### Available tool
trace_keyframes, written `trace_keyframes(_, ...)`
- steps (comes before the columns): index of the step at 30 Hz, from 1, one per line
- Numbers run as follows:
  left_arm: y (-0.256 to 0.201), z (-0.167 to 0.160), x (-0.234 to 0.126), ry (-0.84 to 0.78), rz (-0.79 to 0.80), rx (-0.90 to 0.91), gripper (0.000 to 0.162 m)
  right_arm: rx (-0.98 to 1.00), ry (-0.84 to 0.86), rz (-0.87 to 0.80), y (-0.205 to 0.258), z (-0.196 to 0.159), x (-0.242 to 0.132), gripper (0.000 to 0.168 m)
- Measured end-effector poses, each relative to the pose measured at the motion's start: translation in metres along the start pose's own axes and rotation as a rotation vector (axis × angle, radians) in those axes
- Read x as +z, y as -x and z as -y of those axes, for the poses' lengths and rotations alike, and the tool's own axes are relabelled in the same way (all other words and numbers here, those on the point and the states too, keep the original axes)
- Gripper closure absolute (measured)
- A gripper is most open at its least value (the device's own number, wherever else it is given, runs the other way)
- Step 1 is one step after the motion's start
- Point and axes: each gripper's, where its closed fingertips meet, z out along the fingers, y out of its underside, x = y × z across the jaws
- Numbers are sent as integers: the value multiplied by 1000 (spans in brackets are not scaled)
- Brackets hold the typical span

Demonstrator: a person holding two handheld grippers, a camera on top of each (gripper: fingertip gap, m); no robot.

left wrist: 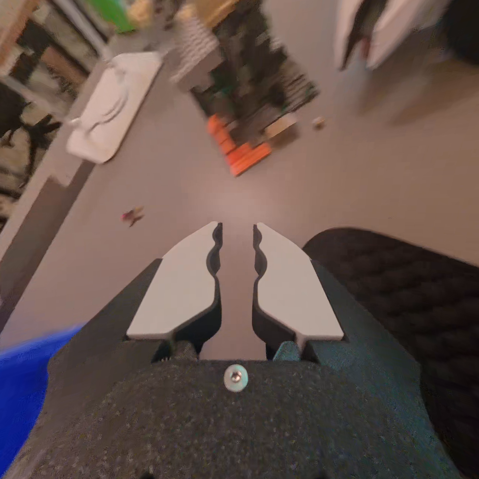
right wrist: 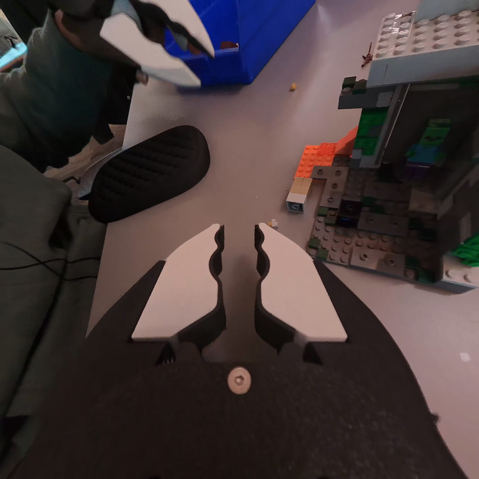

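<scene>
The left gripper (left wrist: 237, 226) and right gripper (right wrist: 239, 226) both hang above the grey table (right wrist: 246, 134) with fingers apart, holding and touching nothing. Nearest the right gripper is a tiny pale piece (right wrist: 273, 223) just beside its fingertip, with a tan-and-white block (right wrist: 298, 195) beyond, its long axis running away from the table's near edge. The brick model (right wrist: 383, 207) stands toward the table's right side; a blue bin (right wrist: 248, 39) sits farther back.
</scene>
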Motion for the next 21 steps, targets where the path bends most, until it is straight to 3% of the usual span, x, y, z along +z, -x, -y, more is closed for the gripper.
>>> trace_keyframes(5,-70,34,66,2,-207,94,142,-42,35,-44,-3,-5,1,146)
trace_keyframes(9,-81,42,106,66,-251,68,142,-75,52,-87,-6,-8,0,146)
trace_keyframes(17,-88,57,126,97,-332,-84,149,-101,91,-121,-9,-14,3,147)
trace_keyframes(21,-89,58,126,84,-319,-43,153,-113,94,-126,-9,-14,3,147)
